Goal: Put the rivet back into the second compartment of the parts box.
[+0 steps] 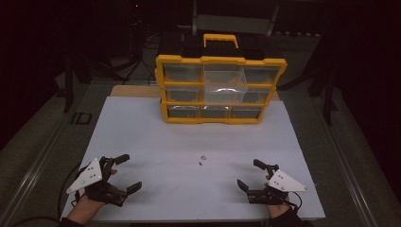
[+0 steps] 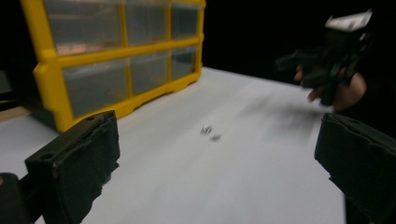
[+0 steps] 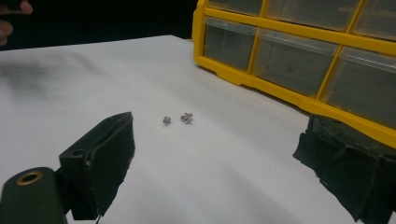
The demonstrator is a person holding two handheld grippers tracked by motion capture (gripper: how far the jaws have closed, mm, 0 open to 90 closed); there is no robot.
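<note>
Both tongs [image 1: 127,172] [image 1: 249,172] low, agape, flanking screws [image 1: 202,159].

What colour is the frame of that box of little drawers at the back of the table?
Bright yellow: the drawer box's frame holds clear drawers; the high view shows it best.

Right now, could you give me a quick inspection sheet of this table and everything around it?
Surface: white table, bare apart from the items below.
Job's things: two small metal parts mid-table; yellow drawer cabinet at the far edge, drawers shut.
Clutter: nothing seen.
Grippers: left gripper and right gripper both open, fingers holding nothing.
Cables: one cable trails off the left gripper.
Surroundings: dark; little to make out.
</note>
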